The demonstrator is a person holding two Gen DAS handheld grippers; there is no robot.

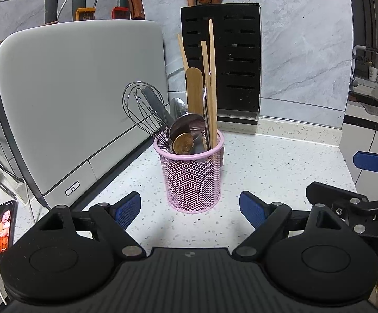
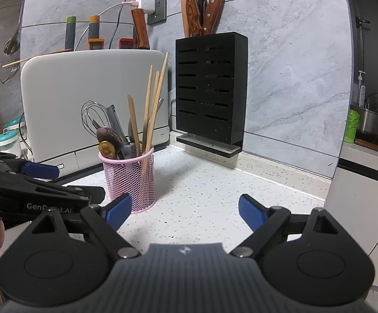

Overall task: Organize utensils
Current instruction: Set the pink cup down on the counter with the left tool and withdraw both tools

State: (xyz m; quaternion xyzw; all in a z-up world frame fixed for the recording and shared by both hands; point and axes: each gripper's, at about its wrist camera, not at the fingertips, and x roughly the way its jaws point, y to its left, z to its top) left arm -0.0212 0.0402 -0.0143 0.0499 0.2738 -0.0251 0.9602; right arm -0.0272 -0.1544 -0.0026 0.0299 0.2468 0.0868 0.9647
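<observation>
Pink mesh cup, centre of the left wrist view, standing upright on the speckled desk. It holds the utensils: a wire whisk leaning toward the left of the frame, two spoons with bowls up at the rim, a flat wooden spatula, and chopsticks rising nearly vertical above all the rest. Every long axis runs up and away from the cup mouth, so any piece would come out by a lift along its own length.

My left jaws stand open and empty; the cup lies straight ahead, centred on the gap between the two blue pads, with its base just beyond their tips. No pad touches the mesh.

In the right wrist view the cup sits left of centre, and the chopsticks fan toward the upper right. My right jaws are likewise open and empty, over bare desk; the cup stands beside the left pad, off the line of the gap. My left gripper is therefore judged the nearer and the better aligned; the right would have to swing toward the left of its frame to reach.

Behind the cup: a grey appliance at left, a black slotted knife block at upper centre with wooden handles above it. A lit phone lies at the lower left edge.
</observation>
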